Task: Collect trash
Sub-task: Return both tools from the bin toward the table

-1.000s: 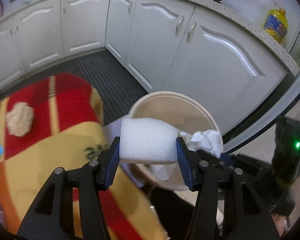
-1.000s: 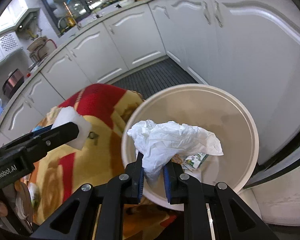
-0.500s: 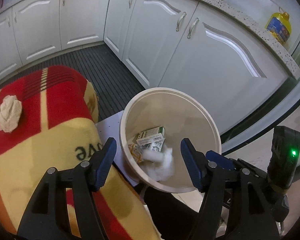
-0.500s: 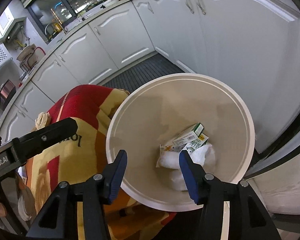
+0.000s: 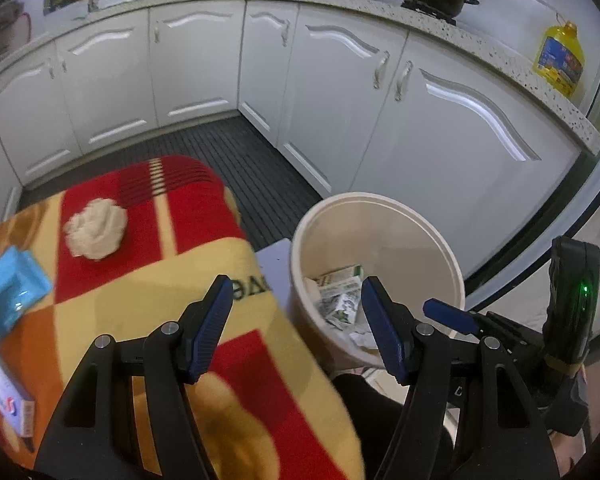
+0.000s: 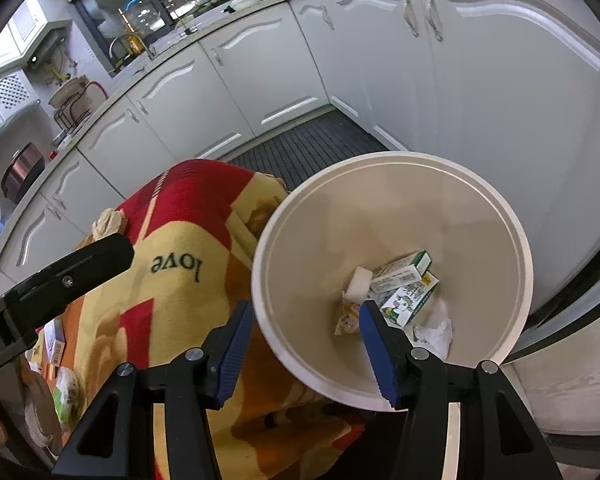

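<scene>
The word "love", in dark lowercase letters and upside down to the right wrist camera, stood on a yellow patch of the red-and-yellow blanket, just left of the trash bin. In the left wrist view only part of that word showed on the blanket, behind the near fingertip. White letters reading "bot.AI", cut off by the left frame edge, stood on the black body of the left gripper. Printing on the cartons in the bin and on the yellow bottle's label at the far right was too small to read.
</scene>
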`<state>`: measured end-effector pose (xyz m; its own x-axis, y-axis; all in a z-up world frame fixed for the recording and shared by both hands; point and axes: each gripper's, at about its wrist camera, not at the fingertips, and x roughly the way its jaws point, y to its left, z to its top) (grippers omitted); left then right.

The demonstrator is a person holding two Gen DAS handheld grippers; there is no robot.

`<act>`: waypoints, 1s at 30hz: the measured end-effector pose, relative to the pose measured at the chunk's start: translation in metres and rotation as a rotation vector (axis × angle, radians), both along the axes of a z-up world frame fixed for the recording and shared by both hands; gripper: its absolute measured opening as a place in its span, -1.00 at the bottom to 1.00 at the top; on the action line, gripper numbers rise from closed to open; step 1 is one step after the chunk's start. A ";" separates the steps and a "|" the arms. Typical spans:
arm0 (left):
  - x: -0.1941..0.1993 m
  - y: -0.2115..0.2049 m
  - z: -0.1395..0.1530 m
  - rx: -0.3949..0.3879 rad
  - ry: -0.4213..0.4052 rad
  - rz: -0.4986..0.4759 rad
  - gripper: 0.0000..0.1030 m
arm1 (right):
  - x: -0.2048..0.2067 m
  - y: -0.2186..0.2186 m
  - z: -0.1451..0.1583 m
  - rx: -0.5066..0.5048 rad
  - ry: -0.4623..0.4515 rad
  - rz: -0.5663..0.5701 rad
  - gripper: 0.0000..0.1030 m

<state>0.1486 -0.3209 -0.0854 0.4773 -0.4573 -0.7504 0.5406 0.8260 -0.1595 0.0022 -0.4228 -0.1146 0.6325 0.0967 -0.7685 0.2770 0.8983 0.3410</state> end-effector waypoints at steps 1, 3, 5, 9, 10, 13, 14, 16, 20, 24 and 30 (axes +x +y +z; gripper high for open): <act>-0.002 0.004 0.001 0.003 -0.007 0.006 0.28 | 0.000 0.003 0.001 0.000 -0.001 0.003 0.07; -0.007 0.014 0.004 0.009 -0.022 0.021 0.27 | 0.001 0.010 0.005 -0.001 -0.007 0.014 0.10; -0.010 0.023 0.006 0.015 -0.031 0.032 0.27 | 0.002 0.019 0.008 -0.005 -0.012 0.025 0.11; -0.015 0.047 0.010 0.013 -0.046 0.068 0.27 | 0.005 0.038 0.015 -0.013 -0.021 0.055 0.12; -0.016 0.055 0.012 0.012 -0.052 0.080 0.28 | 0.005 0.043 0.016 -0.015 -0.023 0.062 0.12; -0.020 0.075 0.016 0.013 -0.067 0.111 0.27 | 0.007 0.058 0.023 -0.020 -0.032 0.084 0.12; -0.021 0.082 0.017 0.013 -0.070 0.121 0.27 | 0.007 0.065 0.025 -0.020 -0.036 0.094 0.12; -0.023 0.093 0.018 0.013 -0.076 0.137 0.27 | 0.008 0.075 0.029 -0.020 -0.040 0.109 0.14; -0.029 0.127 0.020 0.013 -0.081 0.176 0.27 | 0.007 0.100 0.039 0.000 -0.057 0.153 0.24; -0.032 0.162 0.020 0.003 -0.065 0.220 0.27 | 0.008 0.127 0.047 -0.006 -0.066 0.211 0.26; -0.031 0.213 0.014 0.007 -0.027 0.291 0.27 | 0.011 0.169 0.048 -0.019 -0.054 0.300 0.29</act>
